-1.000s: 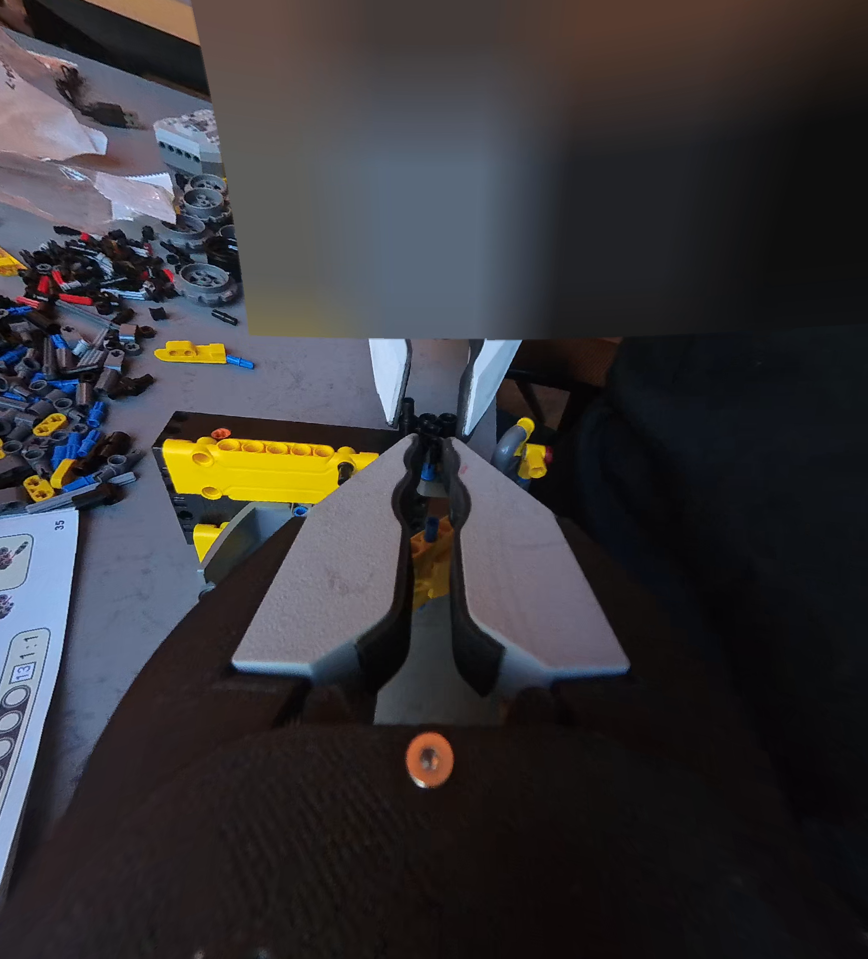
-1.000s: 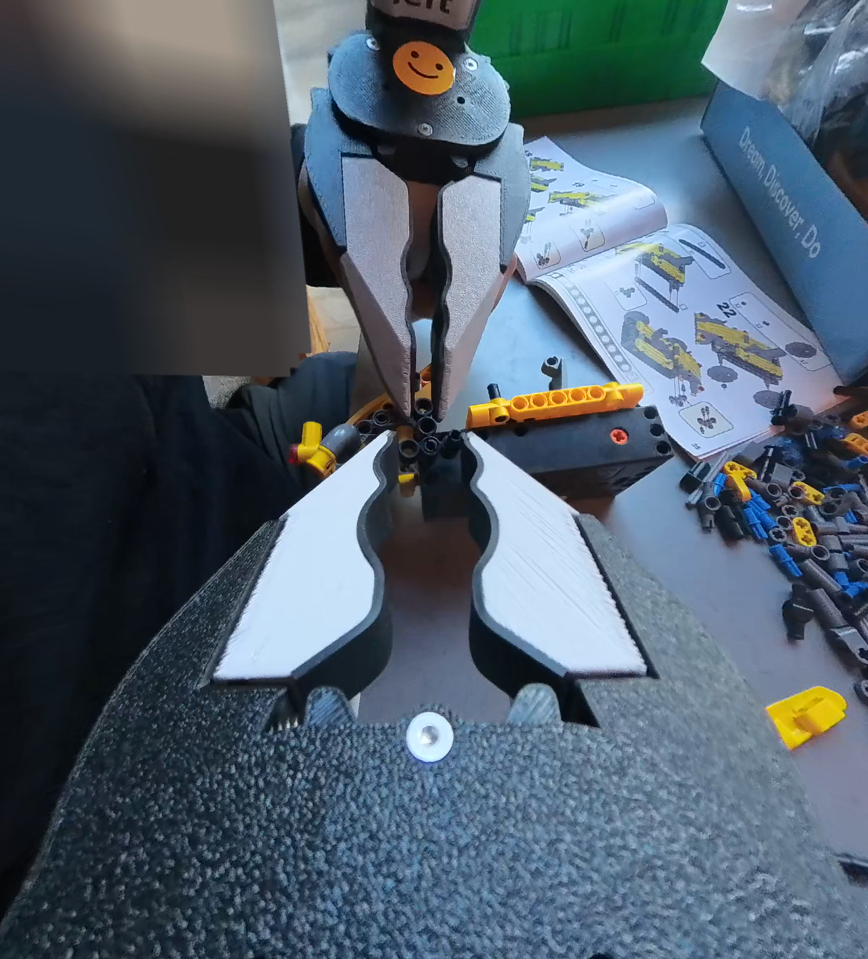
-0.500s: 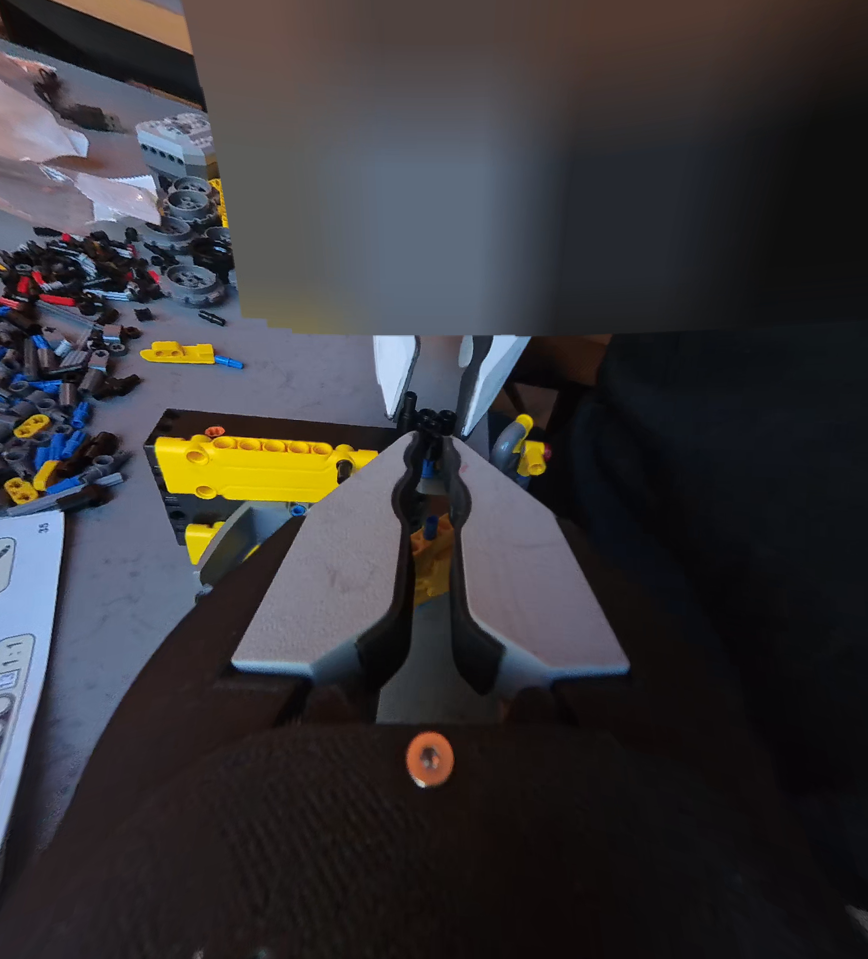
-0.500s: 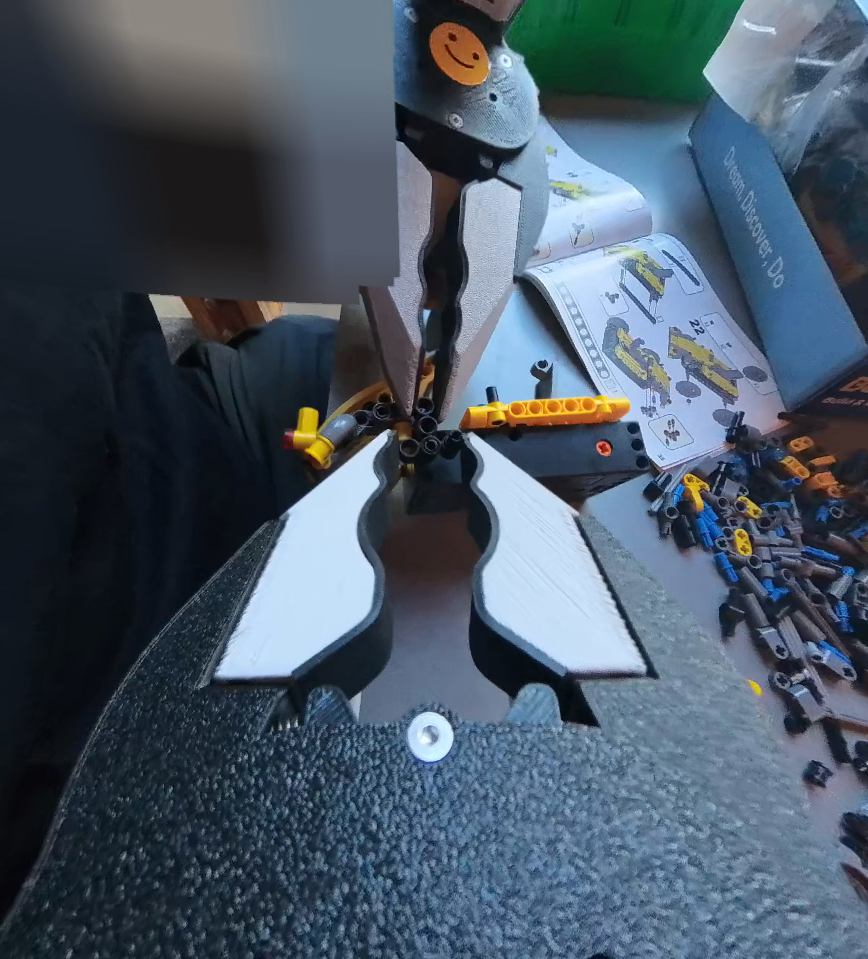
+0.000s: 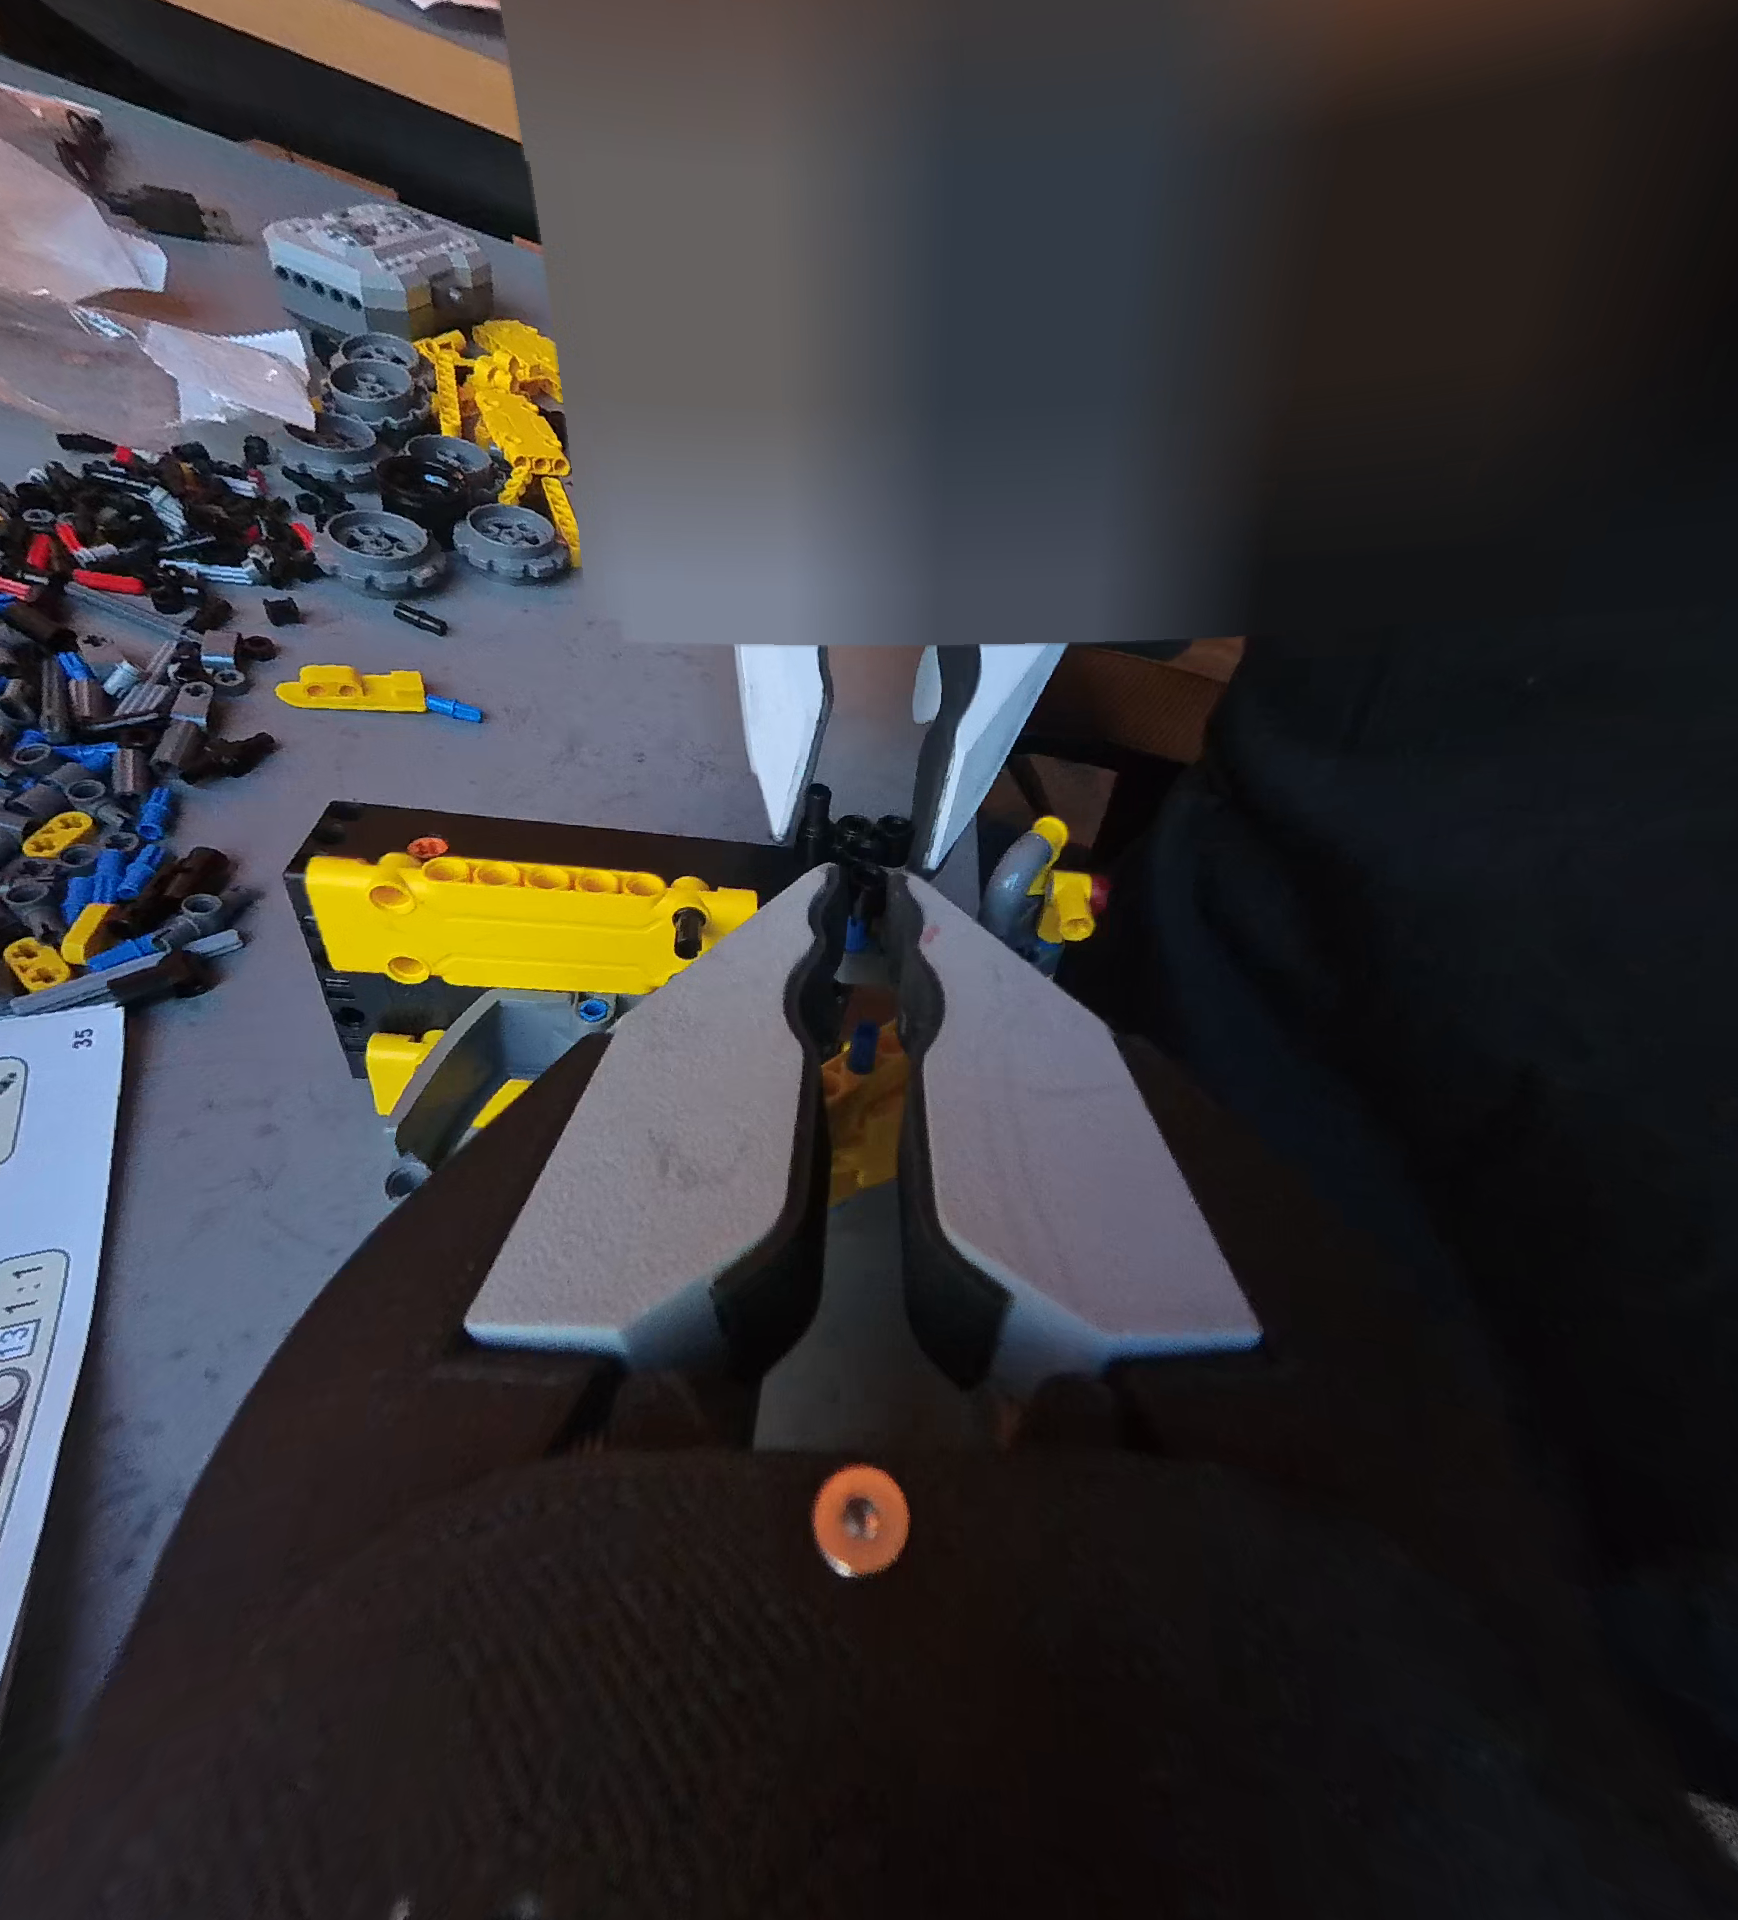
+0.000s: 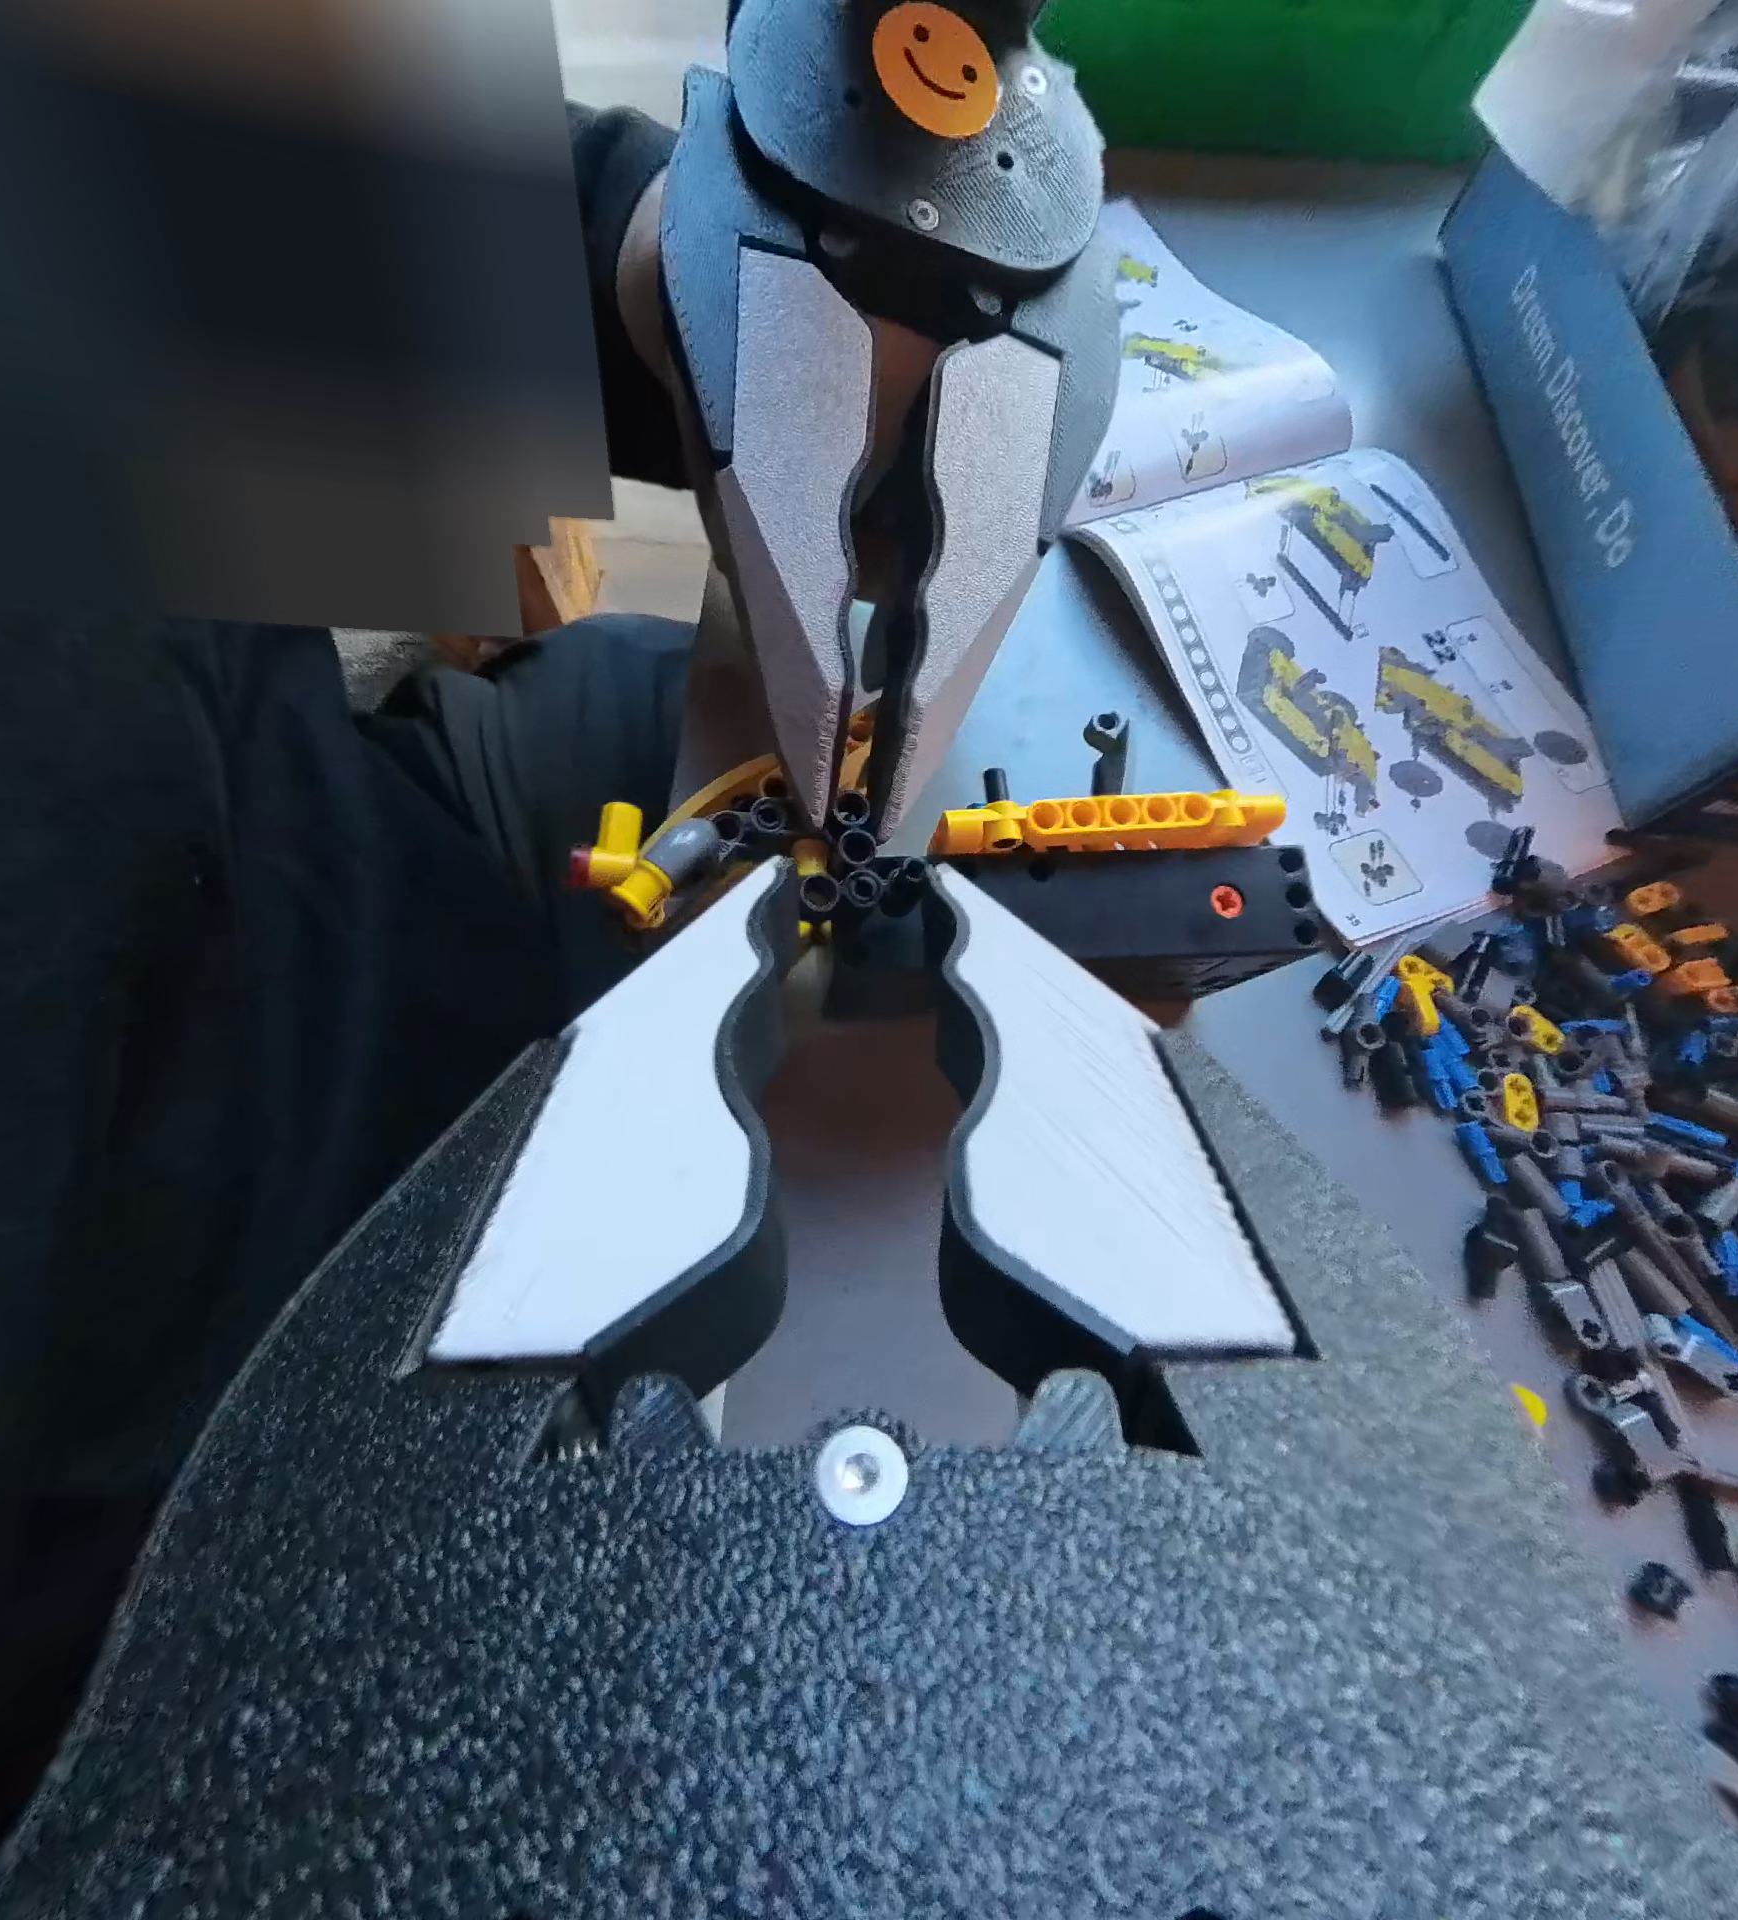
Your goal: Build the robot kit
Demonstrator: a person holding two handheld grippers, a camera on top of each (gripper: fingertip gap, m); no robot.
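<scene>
A partly built brick model, a black block (image 6: 1135, 904) with a yellow panel (image 5: 522, 920), hangs at the table's near edge. A cluster of black connectors (image 6: 860, 873) sticks out of its end. My left gripper (image 5: 865, 894) is shut on that end from one side. My right gripper (image 6: 860, 883) closes on the same cluster from the opposite side. Each shows in the other's view: the right gripper (image 5: 863, 842) with white fingers, the left gripper (image 6: 857, 821) grey with an orange disc. A yellow and grey stub (image 6: 647, 862) juts out beside them.
Loose small parts (image 5: 44, 790) lie in a pile (image 6: 1623, 1122). Grey wheels (image 5: 377, 540), clear bags (image 5: 44, 301), an open instruction booklet (image 6: 1364, 665), a blue box (image 6: 1613, 499) and a green box (image 6: 1260, 73) are on the grey table. A person's dark clothing (image 5: 1467, 1039) is close by. The grippers are tip to tip, or close to it. My right tips are roughly 4 cm from the black block (image 6: 1135, 904).
Both grippers keep their hold on the model's end. The held model and both views have swung, so the table, booklet and parts pile have shifted behind them.
</scene>
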